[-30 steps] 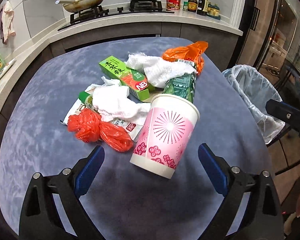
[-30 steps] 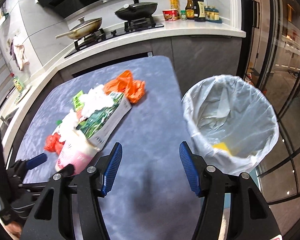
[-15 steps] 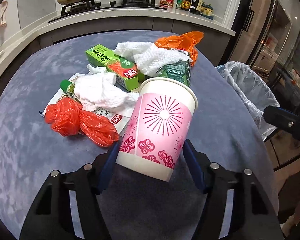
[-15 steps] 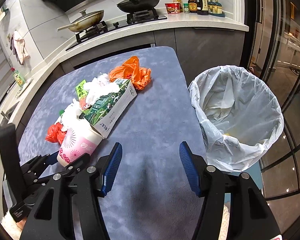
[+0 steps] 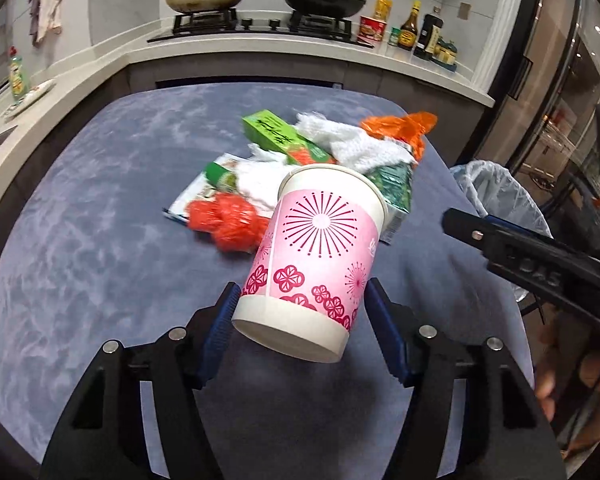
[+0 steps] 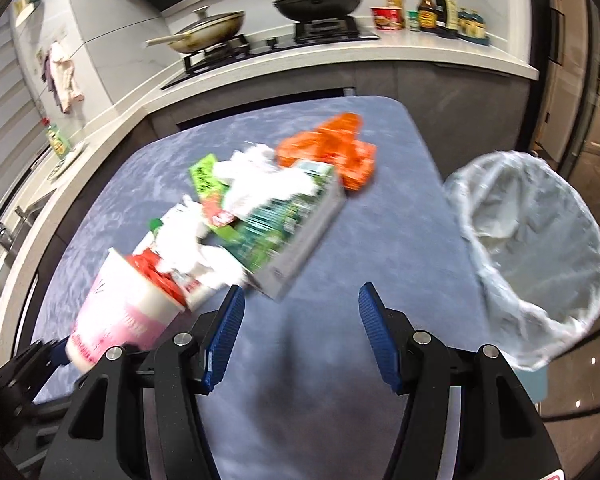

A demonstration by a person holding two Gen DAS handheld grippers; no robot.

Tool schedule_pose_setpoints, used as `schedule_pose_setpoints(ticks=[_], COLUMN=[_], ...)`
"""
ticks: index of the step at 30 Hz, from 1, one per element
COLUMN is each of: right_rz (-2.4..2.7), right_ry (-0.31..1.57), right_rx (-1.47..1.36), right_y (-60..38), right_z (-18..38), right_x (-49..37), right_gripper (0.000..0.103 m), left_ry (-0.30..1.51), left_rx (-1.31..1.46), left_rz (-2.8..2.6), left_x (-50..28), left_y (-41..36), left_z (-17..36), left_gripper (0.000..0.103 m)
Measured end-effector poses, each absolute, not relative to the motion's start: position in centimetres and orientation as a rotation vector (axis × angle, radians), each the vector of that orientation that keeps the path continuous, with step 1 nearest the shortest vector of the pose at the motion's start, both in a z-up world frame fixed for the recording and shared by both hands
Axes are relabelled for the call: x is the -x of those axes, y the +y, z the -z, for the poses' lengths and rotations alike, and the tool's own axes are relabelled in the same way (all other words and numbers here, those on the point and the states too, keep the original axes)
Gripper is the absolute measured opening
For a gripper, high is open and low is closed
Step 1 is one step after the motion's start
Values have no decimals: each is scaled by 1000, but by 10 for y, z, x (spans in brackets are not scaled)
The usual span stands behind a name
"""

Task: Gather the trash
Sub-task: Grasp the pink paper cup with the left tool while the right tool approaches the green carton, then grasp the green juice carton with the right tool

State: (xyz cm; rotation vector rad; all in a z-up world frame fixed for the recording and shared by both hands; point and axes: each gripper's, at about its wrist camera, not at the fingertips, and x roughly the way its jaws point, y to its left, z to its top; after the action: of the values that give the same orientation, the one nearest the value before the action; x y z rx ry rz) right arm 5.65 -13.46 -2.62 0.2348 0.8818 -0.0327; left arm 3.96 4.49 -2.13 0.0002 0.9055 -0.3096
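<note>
A pink and white paper cup [image 5: 316,256] hangs tilted above the blue table [image 5: 80,240], and my left gripper [image 5: 302,294] is shut on its base, both pads against its sides. The same cup [image 6: 120,312] shows at the lower left of the right wrist view. Behind it lies a trash pile: a red bag [image 5: 228,220], white tissue [image 5: 356,144], a green box [image 5: 280,136], a green carton [image 5: 392,184] and an orange bag [image 5: 400,124]. My right gripper [image 6: 300,296] is open over bare table, nothing between its fingers, with the carton [image 6: 292,232] just ahead.
A bin lined with a clear bag [image 6: 532,240] stands off the table's right edge. Beyond the table, a kitchen counter [image 5: 260,46] carries a stove with two pans and several bottles. A person's hand [image 5: 560,372] holds the right gripper at the right edge.
My left gripper closed on the cup and raised it off the table, tilted. My right gripper shifted left, away from the bin and toward the trash pile.
</note>
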Motion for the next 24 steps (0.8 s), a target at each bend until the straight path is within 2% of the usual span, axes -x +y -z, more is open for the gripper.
schedule_pose_setpoints(ticks=[9, 12, 15, 21, 24], right_rz=[106, 159, 196, 161, 136], right_ry=[881, 882, 904, 940, 950], right_rx=[-262, -265, -255, -317, -318], right_y=[-100, -97, -97, -109, -113], right_z=[46, 53, 63, 71, 66], right_x=[-114, -125, -132, -122, -108], right_gripper=[58, 65, 65, 54, 53], left_ry=[899, 902, 905, 909, 906], left_rx=[27, 35, 44, 45, 43], left_rz=[234, 229, 230, 240, 254], left_x=[-51, -55, -58, -58, -55], left_y=[83, 89, 91, 88, 84], left_z=[13, 15, 16, 18, 18], left_gripper=[61, 61, 61, 61, 61])
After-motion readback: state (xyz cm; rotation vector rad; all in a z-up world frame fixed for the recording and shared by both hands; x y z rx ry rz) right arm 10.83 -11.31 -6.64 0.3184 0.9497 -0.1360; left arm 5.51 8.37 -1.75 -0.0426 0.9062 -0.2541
